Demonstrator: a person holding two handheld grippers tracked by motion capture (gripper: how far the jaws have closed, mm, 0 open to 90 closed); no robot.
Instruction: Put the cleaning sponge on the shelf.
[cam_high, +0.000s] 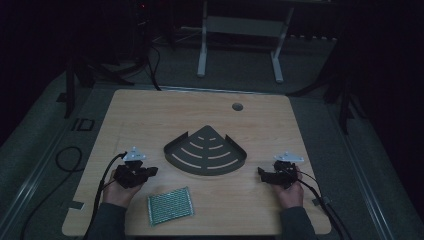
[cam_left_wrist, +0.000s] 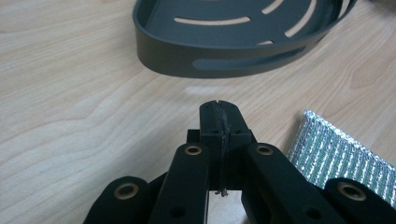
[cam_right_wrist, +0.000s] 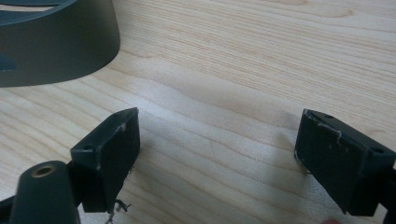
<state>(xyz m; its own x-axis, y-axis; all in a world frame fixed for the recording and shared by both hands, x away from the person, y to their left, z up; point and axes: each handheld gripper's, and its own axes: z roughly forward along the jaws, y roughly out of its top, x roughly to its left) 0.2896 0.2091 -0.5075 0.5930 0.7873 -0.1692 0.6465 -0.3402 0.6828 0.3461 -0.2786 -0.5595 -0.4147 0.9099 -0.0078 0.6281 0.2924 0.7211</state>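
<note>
A dark grey fan-shaped corner tray (cam_high: 172, 150) with curved slots lies at the middle of the wooden table; its curved wall shows close up in the left gripper view (cam_left_wrist: 219, 63) and at the top left of the right gripper view (cam_right_wrist: 56, 51). A shiny green-silver foil pouch (cam_high: 170, 206) lies flat near the front edge, and its corner (cam_left_wrist: 336, 149) shows beside my left jaws. My left gripper (cam_high: 151, 171) (cam_left_wrist: 219, 112) rests left of the tray, shut with nothing between its jaws. Right of the tray, my right gripper (cam_high: 261, 173) (cam_right_wrist: 217, 144) stands wide open over bare wood.
A round cable hole (cam_high: 237, 106) sits near the table's far edge. Cables trail off the front corners from both grippers. A white desk frame (cam_high: 240, 45) stands on the floor beyond the table.
</note>
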